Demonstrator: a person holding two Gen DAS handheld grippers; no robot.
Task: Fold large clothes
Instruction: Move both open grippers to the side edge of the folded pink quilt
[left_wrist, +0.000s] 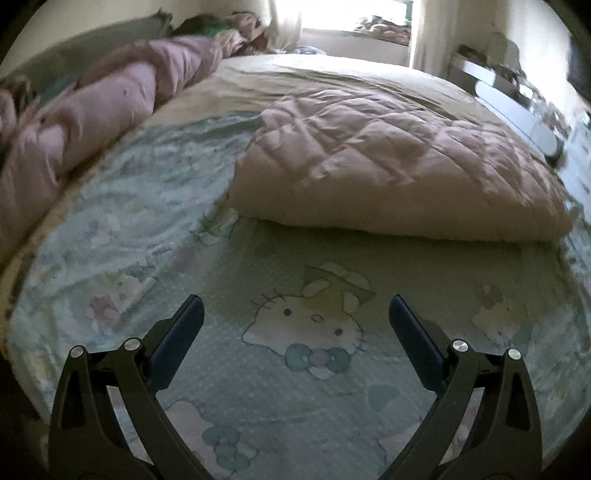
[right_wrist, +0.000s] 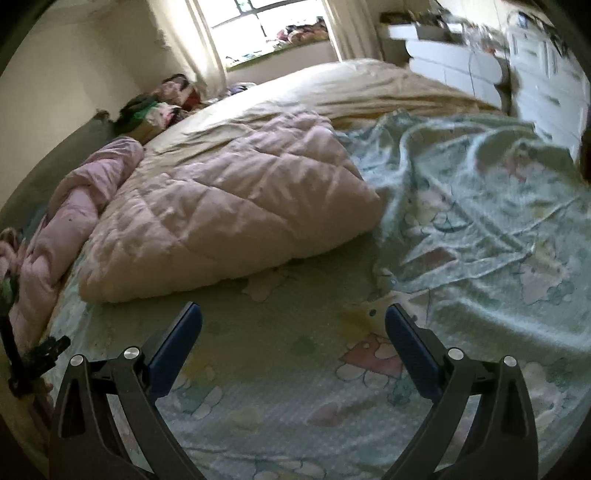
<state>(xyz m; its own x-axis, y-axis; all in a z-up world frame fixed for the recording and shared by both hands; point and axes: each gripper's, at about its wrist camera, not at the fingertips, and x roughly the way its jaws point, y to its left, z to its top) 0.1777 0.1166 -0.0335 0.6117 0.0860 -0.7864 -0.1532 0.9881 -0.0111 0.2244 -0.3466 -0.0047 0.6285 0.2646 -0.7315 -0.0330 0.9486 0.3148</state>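
Both grippers — left gripper (left_wrist: 295, 314) and right gripper (right_wrist: 293, 319) — hover with jaws apart above the cartoon-print sheet (left_wrist: 303, 332), the folded pink quilt (left_wrist: 388, 166) lying at twelve o'clock.

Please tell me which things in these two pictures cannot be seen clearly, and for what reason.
- Printed sheet: its right part is motion-blurred and cut by the right wrist view's edge.
- Quilted comforter: it hides the sheet beneath it in both views.
- Pink blanket: blurred, cut by the left wrist view's left edge.
- Window sill items: too small, overexposed.
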